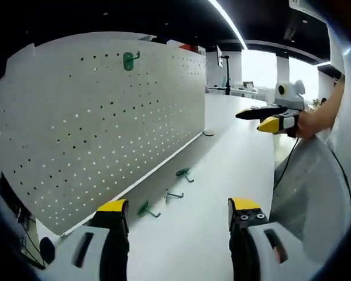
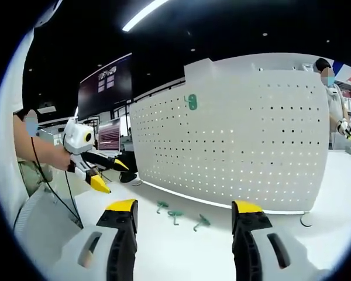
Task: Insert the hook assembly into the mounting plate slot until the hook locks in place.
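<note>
White perforated mounting plate (image 1: 105, 123), upright along the far edge of the counter (image 1: 222, 175); one green hook (image 1: 128, 60) already seated near its top edge, seen also in the right gripper view (image 2: 191, 102).

Green loose hooks, three, lying on the counter near the foot of the plate: nearest (image 1: 147, 209), middle (image 1: 174, 195), farthest (image 1: 184, 174). Same three in the right gripper view (image 2: 162, 205), (image 2: 175, 215), (image 2: 201, 222). None gripped, none touching the plate.

Left hand-held gripper (image 1: 178, 213): released, jaws apart, nothing between them, hovering above the counter short of the loose hooks.

Right hand-held gripper (image 2: 183, 213): released, jaws apart, empty, facing the plate from farther off; seen from the left gripper view (image 1: 263, 117) raised well above the counter.

Step in hand, judged: approach, before any pick-up. Next move calls for lowering onto one loose hook, clenching on its shank, then lining its prongs with a pair of holes.

Surroundings: small round mark or disc (image 2: 306, 220) on the counter by the plate's end; cable (image 1: 286, 161) trailing from the right hand-held gripper; second person (image 2: 337, 111) standing beyond the plate. Nothing obstructing the path to the hooks.
</note>
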The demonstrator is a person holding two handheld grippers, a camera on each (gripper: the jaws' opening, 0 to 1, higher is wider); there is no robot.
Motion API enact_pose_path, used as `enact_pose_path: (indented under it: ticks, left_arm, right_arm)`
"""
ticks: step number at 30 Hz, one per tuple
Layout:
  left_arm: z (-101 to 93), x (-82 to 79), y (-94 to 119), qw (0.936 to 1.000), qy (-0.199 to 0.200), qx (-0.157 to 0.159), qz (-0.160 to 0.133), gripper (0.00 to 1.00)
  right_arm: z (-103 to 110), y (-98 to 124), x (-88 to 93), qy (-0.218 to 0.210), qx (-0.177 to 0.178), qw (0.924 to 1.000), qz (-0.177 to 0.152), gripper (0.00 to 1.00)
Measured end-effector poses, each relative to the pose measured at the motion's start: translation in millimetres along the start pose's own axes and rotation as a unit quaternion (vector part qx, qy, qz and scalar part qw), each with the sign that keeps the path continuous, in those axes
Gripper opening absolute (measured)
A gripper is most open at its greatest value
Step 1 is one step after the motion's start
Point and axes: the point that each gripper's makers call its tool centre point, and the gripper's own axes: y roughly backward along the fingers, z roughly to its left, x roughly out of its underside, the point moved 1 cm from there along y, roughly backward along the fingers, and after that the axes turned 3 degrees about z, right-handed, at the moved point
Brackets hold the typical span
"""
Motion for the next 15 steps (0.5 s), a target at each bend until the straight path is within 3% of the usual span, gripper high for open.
enact_pose_path:
  ticks: [15]
  left_arm:
    - [1.6,20.8,-16,0.9967,-0.030,0.047,0.060,0.71]
  right_arm:
    - [-1,-2,-4.2,-0.001,0.005,1.0000,-0.004,0.63]
